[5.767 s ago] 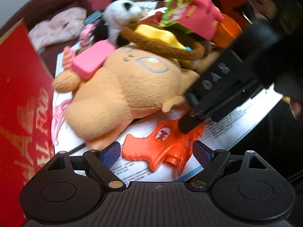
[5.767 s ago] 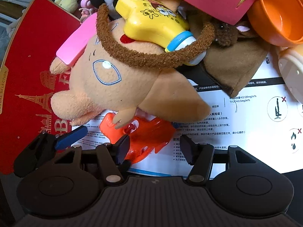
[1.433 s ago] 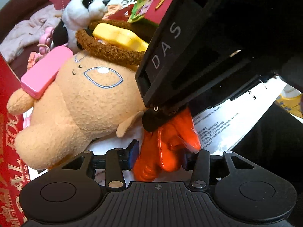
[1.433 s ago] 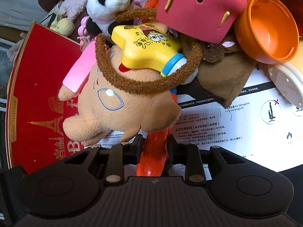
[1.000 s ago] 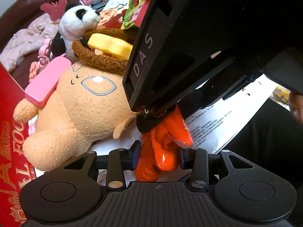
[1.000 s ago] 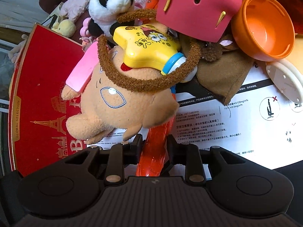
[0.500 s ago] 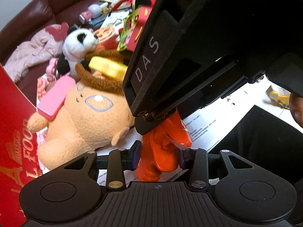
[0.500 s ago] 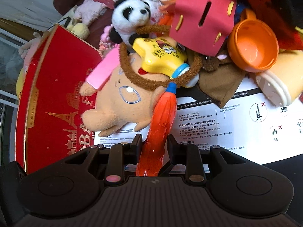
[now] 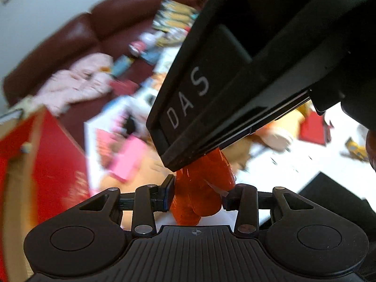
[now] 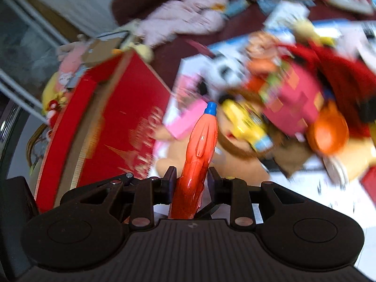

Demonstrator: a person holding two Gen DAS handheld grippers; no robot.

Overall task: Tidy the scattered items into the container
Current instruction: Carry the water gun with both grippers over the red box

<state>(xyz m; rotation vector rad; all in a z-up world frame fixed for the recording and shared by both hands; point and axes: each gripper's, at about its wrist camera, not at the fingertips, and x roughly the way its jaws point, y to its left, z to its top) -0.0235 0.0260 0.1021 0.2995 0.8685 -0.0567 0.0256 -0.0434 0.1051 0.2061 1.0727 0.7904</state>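
The orange toy water gun (image 10: 197, 155) is off the pile and held in the air by both tools at once: the right gripper (image 10: 191, 183) has its jaws pinching the gun's body, the blue-tipped muzzle pointing forward past them, and in the left wrist view the left gripper (image 9: 198, 193) likewise has its jaws closed against the orange plastic, with the black housing of the other tool looming just above it. Taking the red box (image 10: 112, 127) as the landmark, the gun sits just to its right and above its level, not yet over its opening; I take this box to be the container, though its inside is not visible here. Farther right of the box, on the white printed sheet (image 10: 305, 188) that covers the surface, the heap remains: the peach plush (image 10: 235, 164), a pink block (image 10: 188, 122), a yellow star-shaped toy (image 10: 244, 122), an orange bowl (image 10: 329, 131) and more blurred things beyond. Behind the box lie pale pink clothes (image 10: 185, 16) on a dark red sofa (image 9: 77, 37). By my reading the tidying is at an early stage: one item is in transit toward the box, nothing can be confirmed inside it, and nearly the whole pile is left to move.
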